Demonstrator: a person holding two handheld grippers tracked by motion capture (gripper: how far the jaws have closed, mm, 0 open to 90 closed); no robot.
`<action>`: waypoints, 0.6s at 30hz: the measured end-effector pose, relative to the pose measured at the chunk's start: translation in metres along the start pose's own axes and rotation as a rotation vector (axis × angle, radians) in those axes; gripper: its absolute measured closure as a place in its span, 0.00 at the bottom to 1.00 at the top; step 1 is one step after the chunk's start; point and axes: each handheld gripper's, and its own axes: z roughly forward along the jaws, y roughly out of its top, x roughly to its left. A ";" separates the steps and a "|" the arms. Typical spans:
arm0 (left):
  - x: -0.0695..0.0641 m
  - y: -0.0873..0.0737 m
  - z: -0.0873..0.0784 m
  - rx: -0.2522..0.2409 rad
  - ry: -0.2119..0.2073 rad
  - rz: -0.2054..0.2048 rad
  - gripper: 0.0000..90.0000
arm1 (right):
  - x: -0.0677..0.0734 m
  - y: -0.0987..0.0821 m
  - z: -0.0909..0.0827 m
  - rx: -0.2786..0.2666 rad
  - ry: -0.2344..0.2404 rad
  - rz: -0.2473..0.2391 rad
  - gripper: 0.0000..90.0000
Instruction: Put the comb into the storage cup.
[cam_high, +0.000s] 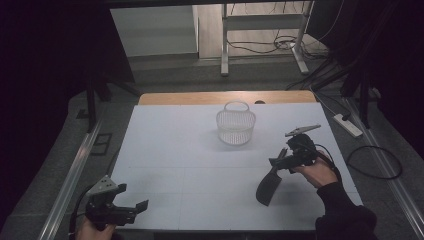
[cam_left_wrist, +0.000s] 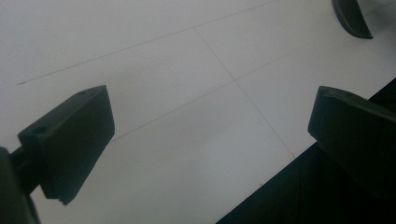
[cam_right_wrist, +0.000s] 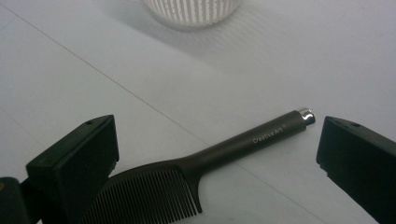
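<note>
One comb (cam_right_wrist: 187, 177) lies between the right gripper's (cam_high: 278, 161) wide jaws; one basket (cam_high: 235, 125) at twelve o'clock; left gripper (cam_high: 142, 206), also wide, at seven.

The left gripper (cam_high: 131, 206) is held low at about 7 o'clock of the high view, gripped from below by the left hand (cam_high: 92, 227). Its jaws are spread wide and are pointed toward 3 o'clock. The right gripper (cam_high: 278, 161) is held at about 4 o'clock by the right hand (cam_high: 315, 172), a dark sleeve (cam_high: 345, 212) behind it. Its jaws are also spread wide, pointed toward 9 o'clock.
</note>
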 end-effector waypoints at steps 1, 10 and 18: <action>0.000 0.000 0.000 0.000 0.000 0.000 0.01 | 0.000 0.001 0.001 0.003 -0.001 -0.001 0.00; 0.000 0.000 0.000 -0.001 -0.002 0.000 0.01 | -0.001 0.013 0.013 0.039 -0.011 -0.007 0.00; 0.000 0.000 0.000 0.000 -0.003 0.000 0.01 | -0.004 0.020 0.021 0.049 -0.023 -0.008 0.00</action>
